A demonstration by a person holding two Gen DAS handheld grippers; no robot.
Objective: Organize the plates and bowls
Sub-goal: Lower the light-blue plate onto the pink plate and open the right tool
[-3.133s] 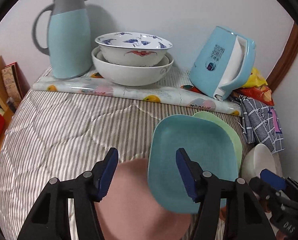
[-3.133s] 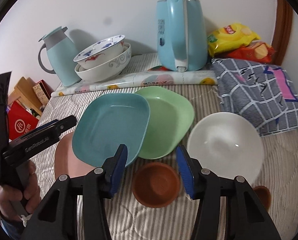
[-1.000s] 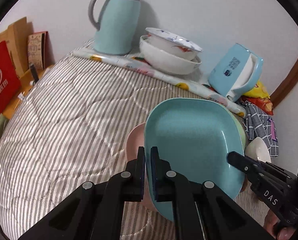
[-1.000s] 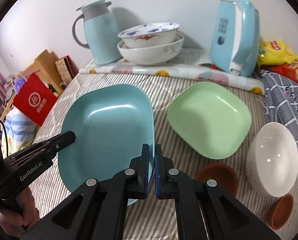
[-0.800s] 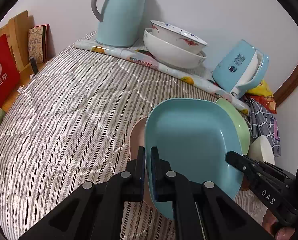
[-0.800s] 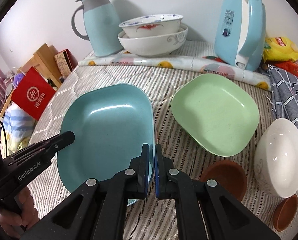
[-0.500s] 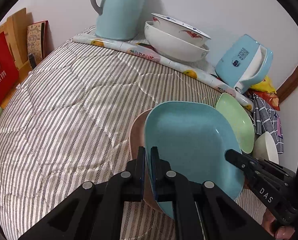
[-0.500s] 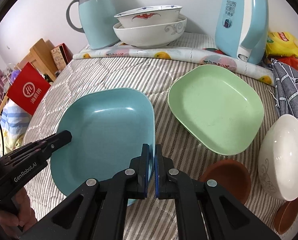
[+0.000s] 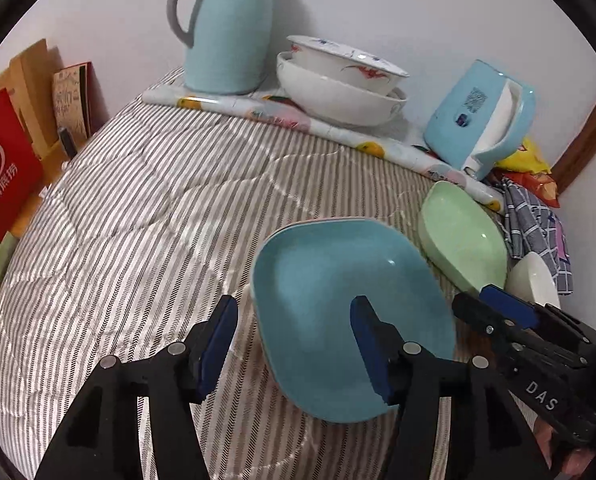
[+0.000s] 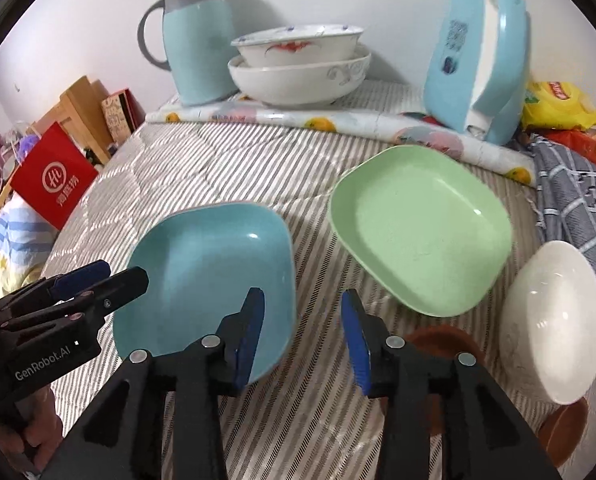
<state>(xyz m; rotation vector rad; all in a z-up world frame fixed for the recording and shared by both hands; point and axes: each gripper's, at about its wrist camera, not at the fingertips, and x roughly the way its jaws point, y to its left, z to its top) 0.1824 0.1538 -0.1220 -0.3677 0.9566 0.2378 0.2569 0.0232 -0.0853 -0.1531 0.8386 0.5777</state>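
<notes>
The left gripper (image 9: pixel 294 340) has its jaws spread wide, one blue pad on either side of the near rim of the teal plate (image 9: pixel 350 312), gripping nothing. The right gripper (image 10: pixel 302 336) is likewise spread apart, with the teal plate (image 10: pixel 210 276) at its 10 o'clock and the green plate (image 10: pixel 422 232) at its 1 o'clock. The teal plate lies on the striped quilt (image 9: pixel 146 208), a thin pale rim showing just under its far edge. The white bowl (image 10: pixel 554 332) sits at 3 o'clock, beside a brown dish (image 10: pixel 438 340). At 12 o'clock, two nested bowls (image 10: pixel 298 68) stand between the thermos jug (image 10: pixel 198 48) and the blue kettle (image 10: pixel 478 64).
</notes>
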